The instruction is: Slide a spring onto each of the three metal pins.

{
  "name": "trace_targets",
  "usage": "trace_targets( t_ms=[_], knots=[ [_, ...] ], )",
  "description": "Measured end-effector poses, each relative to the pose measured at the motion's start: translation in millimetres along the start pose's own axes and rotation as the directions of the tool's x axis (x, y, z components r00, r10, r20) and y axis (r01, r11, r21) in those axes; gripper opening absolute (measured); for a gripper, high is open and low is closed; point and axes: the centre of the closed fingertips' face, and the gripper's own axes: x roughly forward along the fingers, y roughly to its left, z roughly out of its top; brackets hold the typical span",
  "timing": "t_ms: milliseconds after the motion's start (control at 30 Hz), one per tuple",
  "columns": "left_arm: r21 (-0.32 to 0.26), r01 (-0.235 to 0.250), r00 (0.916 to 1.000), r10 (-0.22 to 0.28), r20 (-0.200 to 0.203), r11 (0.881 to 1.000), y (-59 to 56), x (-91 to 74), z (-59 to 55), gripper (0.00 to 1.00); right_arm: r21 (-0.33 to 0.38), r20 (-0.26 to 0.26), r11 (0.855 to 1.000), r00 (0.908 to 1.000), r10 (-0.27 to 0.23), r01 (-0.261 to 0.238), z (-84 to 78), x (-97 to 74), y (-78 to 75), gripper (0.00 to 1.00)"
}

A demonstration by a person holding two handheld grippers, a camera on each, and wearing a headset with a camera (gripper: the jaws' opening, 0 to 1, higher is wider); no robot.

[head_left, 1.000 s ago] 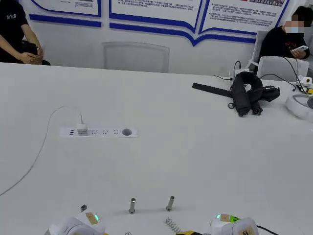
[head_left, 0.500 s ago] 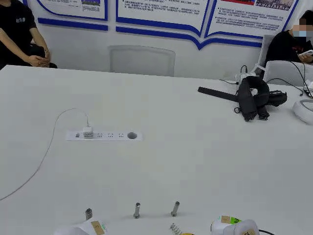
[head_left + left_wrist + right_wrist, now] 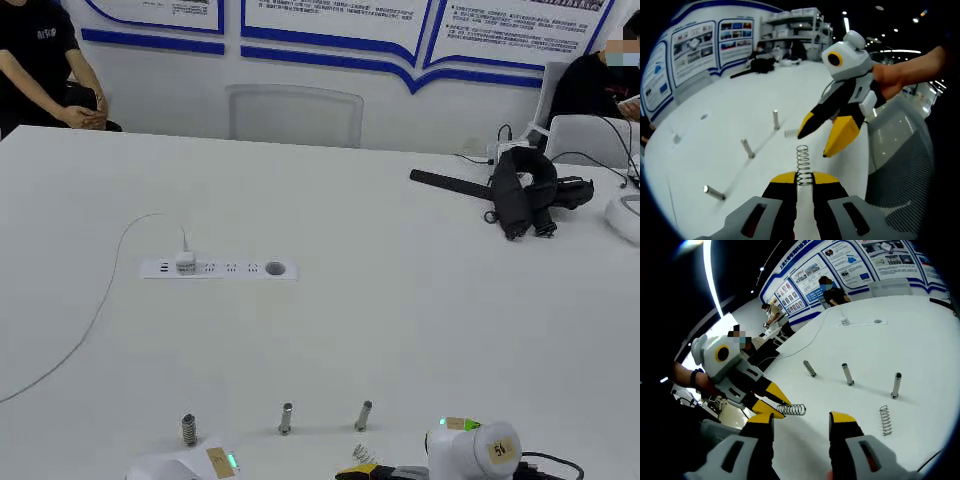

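On table [image 3: 400,300]: three pins [image 3: 286,418], two springs [image 3: 884,420]; third spring [image 3: 803,161] gripped.

White over the table [image 3: 400,300] and power strip [image 3: 218,268]. Silver-grey on 3 pins [image 3: 286,418] and the spring [image 3: 802,159]. Yellow tips on black for left gripper [image 3: 799,176] and right gripper [image 3: 802,417], white on the bodies. Blue borders around wall posters [image 3: 330,15].
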Motion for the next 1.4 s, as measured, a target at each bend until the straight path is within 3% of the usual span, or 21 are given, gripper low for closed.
trace_targets(
  t_ms=[133, 533, 1133, 1400],
  knots=[
    [0.005, 0.024, 0.9993, -0.024, 0.029, 1.000, -5.3, -0.2, 6.7, 0.10, 0.016, 0.008, 0.999, 0.9995, 0.031, -0.032, 3.7, 1.6, 4.1, 0.37],
    [0.037, 0.024, 0.9989, -0.026, 0.040, 0.999, -6.5, -4.3, 14.0, 0.10, 0.023, -0.013, 0.993, 0.9935, 0.113, -0.113, 4.3, 6.6, 18.0, 0.22],
    [0.073, 0.048, 0.9985, -0.050, 0.024, 0.996, -9.6, -3.2, 14.9, 0.10, 0.052, -0.008, 0.988, 0.9888, 0.149, -0.148, 10.5, 0.5, 22.2, 0.15],
    [0.081, 0.078, 0.9955, -0.082, 0.048, 0.994, -9.4, -2.4, 22.8, 0.10, 0.013, -0.045, 0.984, 0.9828, 0.179, -0.179, 19.5, -5.4, 31.2, 0.12]
  ],
)
